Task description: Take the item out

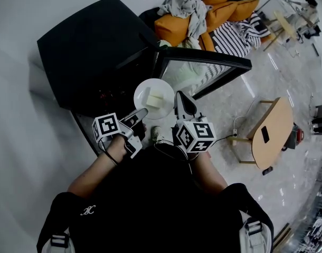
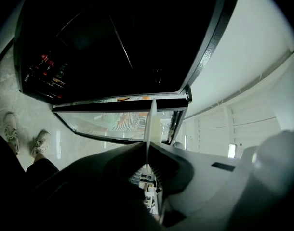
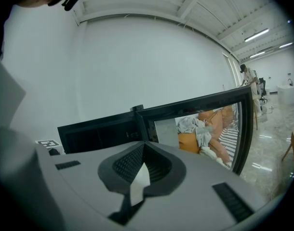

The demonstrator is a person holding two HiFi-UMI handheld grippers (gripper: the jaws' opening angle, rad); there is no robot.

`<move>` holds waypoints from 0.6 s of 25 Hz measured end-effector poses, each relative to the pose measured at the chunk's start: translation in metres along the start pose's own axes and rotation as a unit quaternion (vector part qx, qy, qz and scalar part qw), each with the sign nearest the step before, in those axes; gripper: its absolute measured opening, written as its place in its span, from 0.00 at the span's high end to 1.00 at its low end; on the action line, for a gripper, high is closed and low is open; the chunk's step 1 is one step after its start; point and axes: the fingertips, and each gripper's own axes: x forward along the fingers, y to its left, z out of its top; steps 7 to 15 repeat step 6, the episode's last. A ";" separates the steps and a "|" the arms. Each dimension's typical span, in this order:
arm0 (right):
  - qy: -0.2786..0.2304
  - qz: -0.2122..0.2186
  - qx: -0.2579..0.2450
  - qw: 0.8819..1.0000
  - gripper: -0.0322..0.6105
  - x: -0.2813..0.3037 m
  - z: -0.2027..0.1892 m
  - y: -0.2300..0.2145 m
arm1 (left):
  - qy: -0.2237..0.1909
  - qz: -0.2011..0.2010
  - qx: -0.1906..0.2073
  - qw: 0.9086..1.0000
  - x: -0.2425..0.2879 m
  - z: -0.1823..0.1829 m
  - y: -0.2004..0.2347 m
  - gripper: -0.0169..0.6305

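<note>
A white plate [image 1: 143, 90] with pale yellow food pieces [image 1: 155, 98] hangs in front of the black oven [image 1: 92, 51], beside its open glass door [image 1: 203, 70]. My left gripper [image 1: 141, 113] is shut on the plate's near rim. In the left gripper view the plate [image 2: 150, 121] shows edge-on, pinched between the jaws of the left gripper [image 2: 148, 147], with the oven's dark inside [image 2: 113, 37] above and the door [image 2: 118, 121] behind. My right gripper [image 1: 180, 97] is shut just right of the plate, apart from it. The right gripper [image 3: 144, 147] holds nothing.
A sofa with orange cushions and heaped clothes [image 1: 203, 15] stands behind the oven. A small wooden table [image 1: 272, 133] with a phone on it is to the right. The person's shoes [image 2: 41, 141] are on the glossy floor below.
</note>
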 end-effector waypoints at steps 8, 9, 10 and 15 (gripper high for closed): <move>-0.007 0.005 -0.003 1.000 0.94 0.005 0.006 0.006 | -0.003 -0.002 -0.005 1.000 -0.001 0.001 0.001 0.94; -0.007 0.005 -0.003 1.000 0.94 0.005 0.006 0.006 | -0.003 -0.002 -0.005 1.000 -0.001 0.001 0.001 0.94; -0.007 0.005 -0.003 1.000 0.94 0.005 0.006 0.006 | -0.003 -0.002 -0.005 1.000 -0.001 0.001 0.001 0.94; -0.007 0.005 -0.003 1.000 0.94 0.005 0.006 0.006 | -0.003 -0.002 -0.005 1.000 -0.001 0.001 0.001 0.94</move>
